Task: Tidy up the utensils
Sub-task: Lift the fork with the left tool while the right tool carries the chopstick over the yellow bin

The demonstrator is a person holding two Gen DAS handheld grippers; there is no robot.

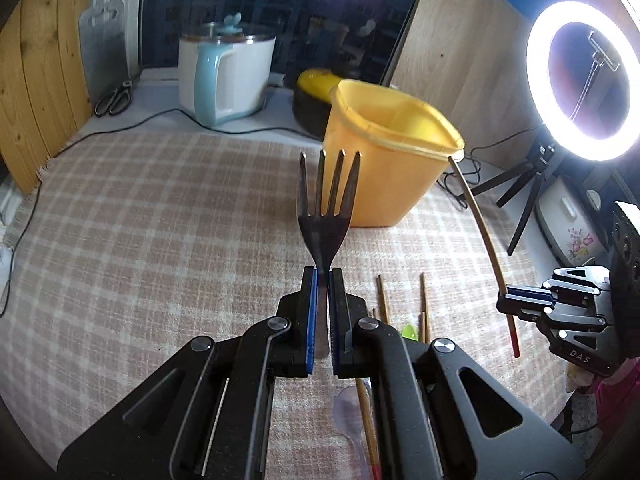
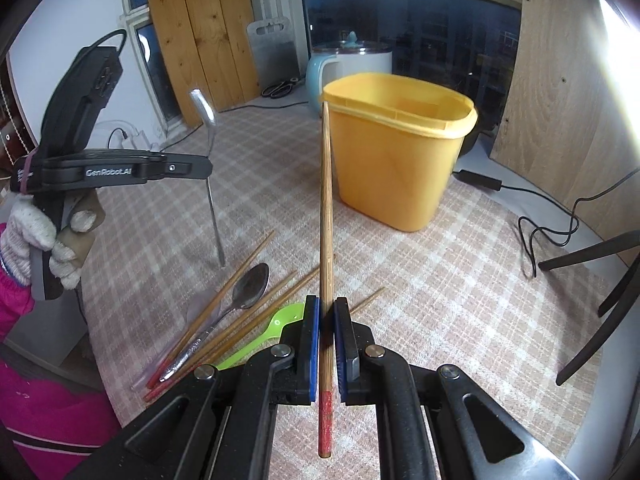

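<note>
My left gripper [image 1: 323, 276] is shut on a metal fork [image 1: 326, 204], tines pointing up, held above the checked cloth in front of the yellow bin [image 1: 384, 168]. In the right wrist view the left gripper [image 2: 206, 168] shows at the left with the fork [image 2: 212, 184] hanging through it. My right gripper [image 2: 327, 306] is shut on a wooden chopstick [image 2: 326, 216] with a red end, its tip near the rim of the yellow bin [image 2: 400, 160]. The right gripper [image 1: 505, 300] and the chopstick [image 1: 480, 224] also show in the left wrist view.
Several chopsticks [image 2: 236, 312], a metal spoon [image 2: 248, 288] and a green plastic spoon [image 2: 276, 328] lie on the cloth [image 2: 440, 300]. A white and blue pot [image 1: 224, 76], scissors [image 1: 114, 100] and a ring light [image 1: 582, 88] on a tripod stand behind. Cables [image 2: 532, 236] lie at the right.
</note>
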